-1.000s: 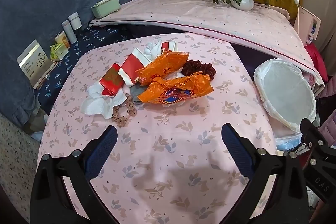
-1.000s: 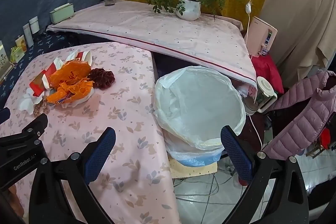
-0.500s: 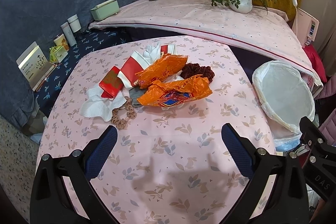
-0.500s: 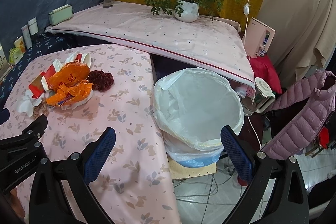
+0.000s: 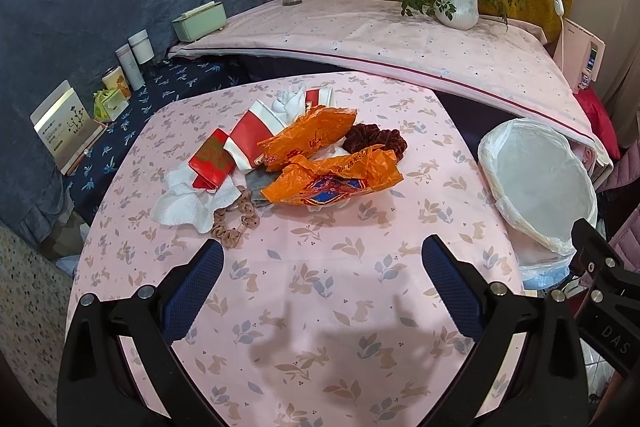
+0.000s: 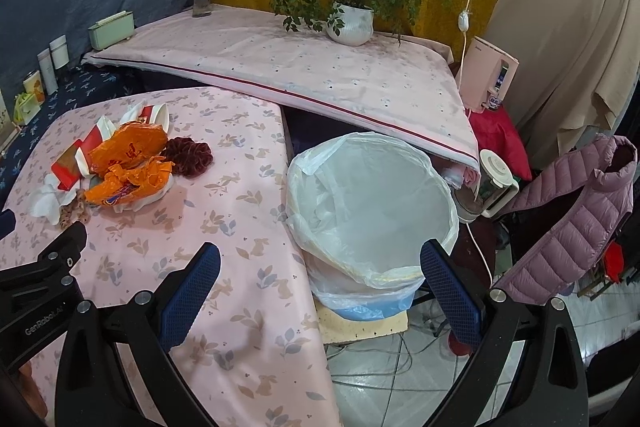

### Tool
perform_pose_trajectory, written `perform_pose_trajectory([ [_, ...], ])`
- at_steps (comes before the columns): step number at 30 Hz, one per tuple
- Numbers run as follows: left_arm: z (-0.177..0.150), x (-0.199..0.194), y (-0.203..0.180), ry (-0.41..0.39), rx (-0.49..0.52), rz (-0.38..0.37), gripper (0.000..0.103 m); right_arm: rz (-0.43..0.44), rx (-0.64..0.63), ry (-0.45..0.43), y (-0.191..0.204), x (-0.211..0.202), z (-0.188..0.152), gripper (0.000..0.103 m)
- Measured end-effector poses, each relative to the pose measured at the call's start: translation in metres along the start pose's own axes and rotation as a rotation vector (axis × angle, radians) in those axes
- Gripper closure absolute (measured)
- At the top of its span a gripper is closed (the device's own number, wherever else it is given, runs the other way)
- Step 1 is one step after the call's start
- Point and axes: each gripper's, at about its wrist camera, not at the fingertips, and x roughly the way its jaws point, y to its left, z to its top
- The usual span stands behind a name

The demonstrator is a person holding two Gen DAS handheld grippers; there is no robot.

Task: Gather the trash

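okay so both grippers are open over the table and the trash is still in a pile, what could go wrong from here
1. The dark red scrunchie and the beige scrunchie touch the pile; a broad grab at the orange wrappers might sweep them into the trash.
2. The bin stands off the table edge, so light wrappers could drop to the floor during the carry.
3. The crumpled tissue lies partly under the red packet; pulling one may drag the other.

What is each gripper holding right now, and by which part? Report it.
Nothing is held. The left gripper and right gripper both have open, empty jaws; the orange wrappers lie untouched on the table.
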Motion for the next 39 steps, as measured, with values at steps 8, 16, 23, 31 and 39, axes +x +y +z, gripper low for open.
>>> perform_pose_trajectory([
  [8, 0.0003, -0.0019, -0.0039, -0.007, 0.004, 0.001, 0.008, -0.005, 0.003, -0.005, -0.0014, 0.0002, 0.0018, 0.007],
  [16, 0.0014, -0.0007, 0.0011, -0.004, 0.002, -0.003, 0.009, -0.005, 0.005, -0.006, -0.0024, 0.0004, 0.0022, 0.007],
  [23, 0.0009, -0.0003, 0.0007, -0.005, 0.002, -0.001, 0.009, -0.010, 0.005, -0.007, -0.0038, 0.0006, 0.0026, 0.007],
  [31, 0.0020, -0.0013, -0.0003, -0.012, 0.005, -0.005, 0.011, -0.011, 0.003, -0.010, -0.0029, 0.0000, 0.0021, 0.007],
  [39, 0.0021, -0.0006, -0.0006, -0.010, 0.006, -0.008, 0.011, -0.015, 0.004, -0.011, -0.0047, -0.0001, 0.0031, 0.007],
])
